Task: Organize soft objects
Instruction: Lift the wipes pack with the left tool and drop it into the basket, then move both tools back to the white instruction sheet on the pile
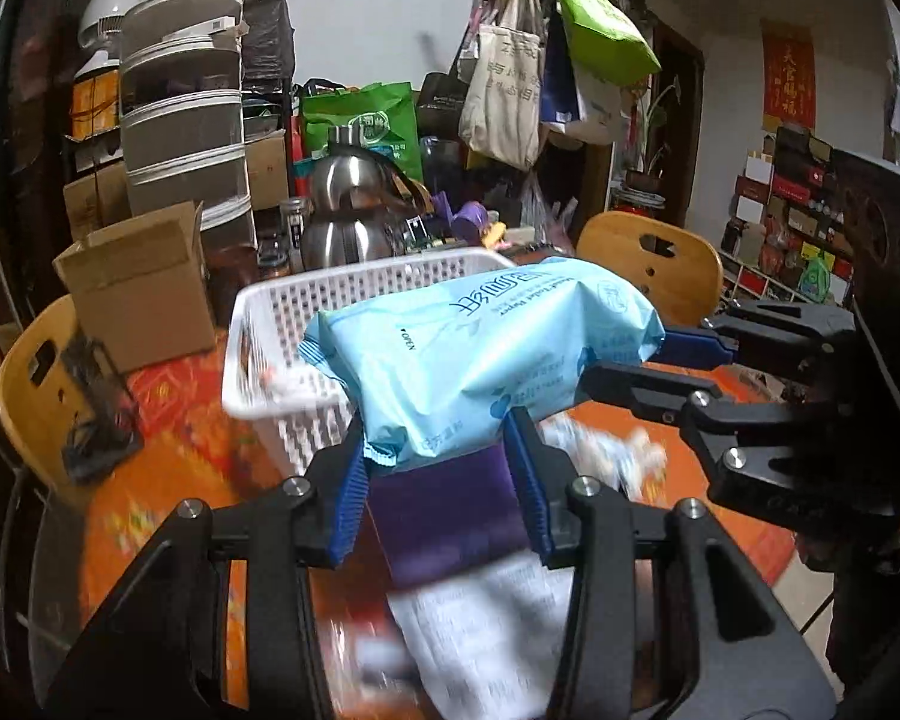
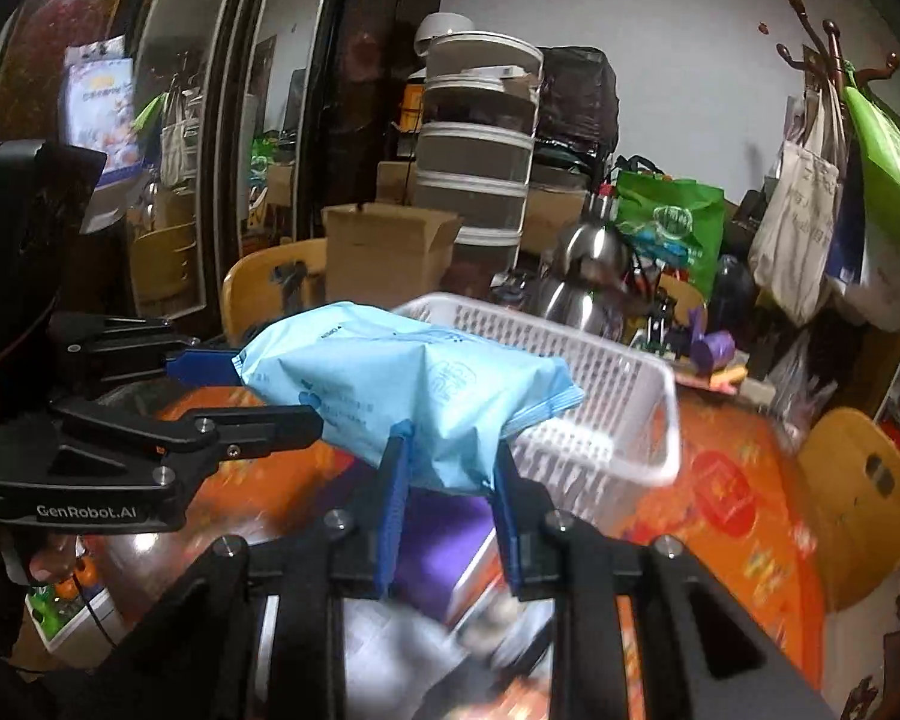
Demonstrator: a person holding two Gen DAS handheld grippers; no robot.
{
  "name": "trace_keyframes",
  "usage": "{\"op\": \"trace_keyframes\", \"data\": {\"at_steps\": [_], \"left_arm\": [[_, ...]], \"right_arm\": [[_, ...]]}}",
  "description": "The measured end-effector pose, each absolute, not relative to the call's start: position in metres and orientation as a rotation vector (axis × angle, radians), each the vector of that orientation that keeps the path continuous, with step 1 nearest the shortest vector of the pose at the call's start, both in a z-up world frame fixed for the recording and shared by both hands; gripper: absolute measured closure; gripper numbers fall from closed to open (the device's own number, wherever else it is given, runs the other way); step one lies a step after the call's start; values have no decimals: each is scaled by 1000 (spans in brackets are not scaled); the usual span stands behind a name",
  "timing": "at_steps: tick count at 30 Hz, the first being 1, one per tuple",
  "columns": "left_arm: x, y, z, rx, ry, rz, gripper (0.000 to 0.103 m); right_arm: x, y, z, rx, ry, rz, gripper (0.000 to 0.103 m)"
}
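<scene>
A light blue soft pack of tissue paper (image 1: pixel 486 348) (image 2: pixel 402 384) hangs in the air above the orange tablecloth, just in front of a white perforated plastic basket (image 1: pixel 282 312) (image 2: pixel 630 372). My left gripper (image 1: pixel 438 438) (image 2: pixel 270 390) is shut on one end of the pack, its blue pads pressing into the wrapper. The right gripper (image 2: pixel 450 441) (image 1: pixel 636 360) is shut on the other end. The pack sags a little between the two grips. Its far edge overlaps the basket's near rim in both views.
A purple flat item (image 1: pixel 450 510) and white papers (image 1: pixel 486 630) lie on the table under the pack. Behind the basket stand a steel kettle (image 1: pixel 348 210) and a cardboard box (image 1: pixel 144 288). Wooden chairs (image 1: pixel 648 258) (image 2: pixel 858 498) flank the table.
</scene>
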State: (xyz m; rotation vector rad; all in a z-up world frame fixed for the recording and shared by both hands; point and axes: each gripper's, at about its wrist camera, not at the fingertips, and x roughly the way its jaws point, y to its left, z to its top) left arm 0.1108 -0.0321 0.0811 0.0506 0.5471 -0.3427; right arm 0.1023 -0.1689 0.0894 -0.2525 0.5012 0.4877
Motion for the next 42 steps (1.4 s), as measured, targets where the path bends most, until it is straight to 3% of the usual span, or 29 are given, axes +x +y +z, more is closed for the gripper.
{"op": "trace_keyframes", "data": {"at_steps": [7, 18, 20, 23, 24, 25, 27, 42], "left_arm": [[201, -31, 103, 35, 579, -343, 62], [321, -20, 51, -60, 748, -324, 61], [337, -16, 40, -64, 780, -280, 59], [340, -7, 33, -66, 780, -222, 37], [338, -3, 33, -73, 766, -223, 26], [335, 0, 35, -78, 742, -223, 15], [327, 5, 38, -78, 719, -216, 9], [276, 5, 50, -50, 718, -203, 8]], "right_arm": [[180, -172, 115, -235, 507, 480, 78], [279, -177, 74, -170, 640, 490, 78], [296, -178, 62, -145, 678, 497, 77], [306, -181, 51, -146, 703, 447, 75], [306, -185, 50, -140, 697, 424, 65], [305, -191, 50, -117, 700, 420, 44], [302, -201, 52, -83, 690, 384, 28], [278, -204, 55, -81, 694, 372, 28]]}}
